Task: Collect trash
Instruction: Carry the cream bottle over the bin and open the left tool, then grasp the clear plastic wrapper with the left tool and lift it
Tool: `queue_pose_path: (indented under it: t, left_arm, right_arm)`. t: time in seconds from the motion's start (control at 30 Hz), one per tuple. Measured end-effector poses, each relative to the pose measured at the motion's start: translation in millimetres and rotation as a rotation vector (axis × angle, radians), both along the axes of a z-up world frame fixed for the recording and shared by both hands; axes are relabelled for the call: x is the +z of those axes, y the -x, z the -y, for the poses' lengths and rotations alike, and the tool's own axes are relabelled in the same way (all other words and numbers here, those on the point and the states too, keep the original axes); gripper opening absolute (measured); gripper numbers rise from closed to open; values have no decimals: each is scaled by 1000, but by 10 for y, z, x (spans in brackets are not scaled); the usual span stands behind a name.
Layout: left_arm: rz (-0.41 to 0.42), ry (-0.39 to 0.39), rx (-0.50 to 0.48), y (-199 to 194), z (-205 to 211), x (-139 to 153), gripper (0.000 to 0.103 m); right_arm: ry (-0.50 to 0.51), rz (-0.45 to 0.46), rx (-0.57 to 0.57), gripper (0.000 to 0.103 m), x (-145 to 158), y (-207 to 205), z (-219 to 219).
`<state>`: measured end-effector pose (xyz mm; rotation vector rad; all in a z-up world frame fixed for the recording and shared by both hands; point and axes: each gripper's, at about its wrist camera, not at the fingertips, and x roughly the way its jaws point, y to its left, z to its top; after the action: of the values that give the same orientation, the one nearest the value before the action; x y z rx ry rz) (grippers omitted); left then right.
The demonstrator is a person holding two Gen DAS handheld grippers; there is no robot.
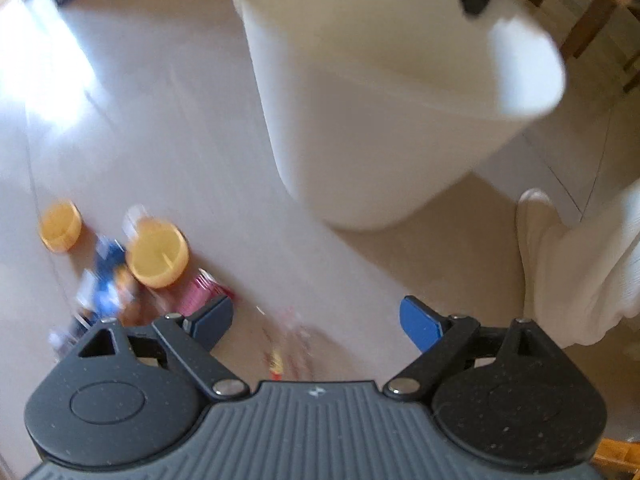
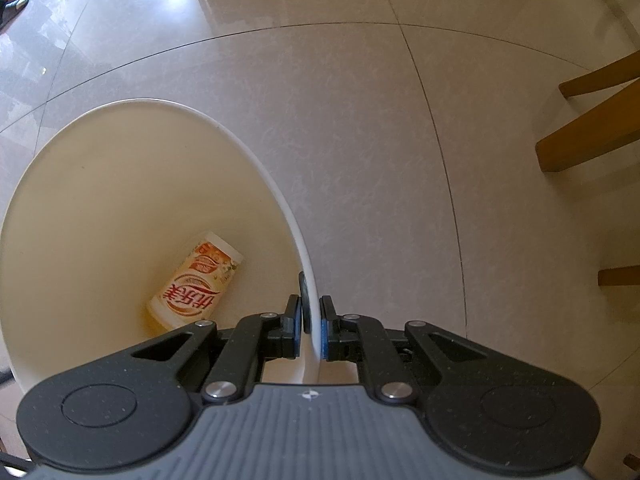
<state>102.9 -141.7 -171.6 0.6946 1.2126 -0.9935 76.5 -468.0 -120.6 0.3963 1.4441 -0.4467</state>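
Hand-held gripper, right (image 2: 310, 330): I see its pads clamped on the rim of the white trash bin (image 2: 280, 200), one pad inside, one outside.
Left hand-held gripper (image 1: 316, 324) has its blue pads spread wide with nothing between them, pointing down at the tiled floor (image 1: 224, 152). Litter lies on the floor just beyond the left gripper: two orange cups (image 1: 158, 254), a blue wrapper (image 1: 106, 280) and a pink wrapper (image 1: 200, 292), all blurred. One printed drink cup (image 2: 196, 284) lies on its side in the bin's bottom.
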Motion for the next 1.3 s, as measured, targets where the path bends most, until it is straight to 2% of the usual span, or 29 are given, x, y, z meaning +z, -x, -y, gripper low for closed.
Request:
queue_pose_path:
  t: [0.1, 0.23, 0.4, 0.73, 0.83, 1.1, 1.17, 1.3]
  left_arm:
    - [-37, -41, 44, 48, -88, -376, 90]
    - [-107, -59, 130, 45, -264, -796, 90]
    - [-78, -105, 173, 67, -398, -1244, 90]
    - [-23, -100, 189, 13, -452, -1561, 89]
    - [-23, -96, 187, -5, -385, -1585, 84]
    - [-41, -125, 195, 4, -322, -1679, 47]
    - [-61, -125, 200, -10, -331, -1675, 42]
    - [-66, -133, 200, -31, -330, -1624, 38]
  right_arm:
    - [2, -1, 3, 11, -1, -2, -6]
    - [7, -5, 4, 12, -2, -12, -20]
    - [7, -10, 1, 12, 7, -32, -24]
    - [25, -12, 14, 12, 6, -38, -75]
    - [30, -12, 20, 13, 8, -40, -85]
    - [28, -12, 19, 13, 14, -43, -77]
    - [28, -12, 20, 13, 16, -42, -75]
    - [27, -10, 17, 13, 14, -37, -68]
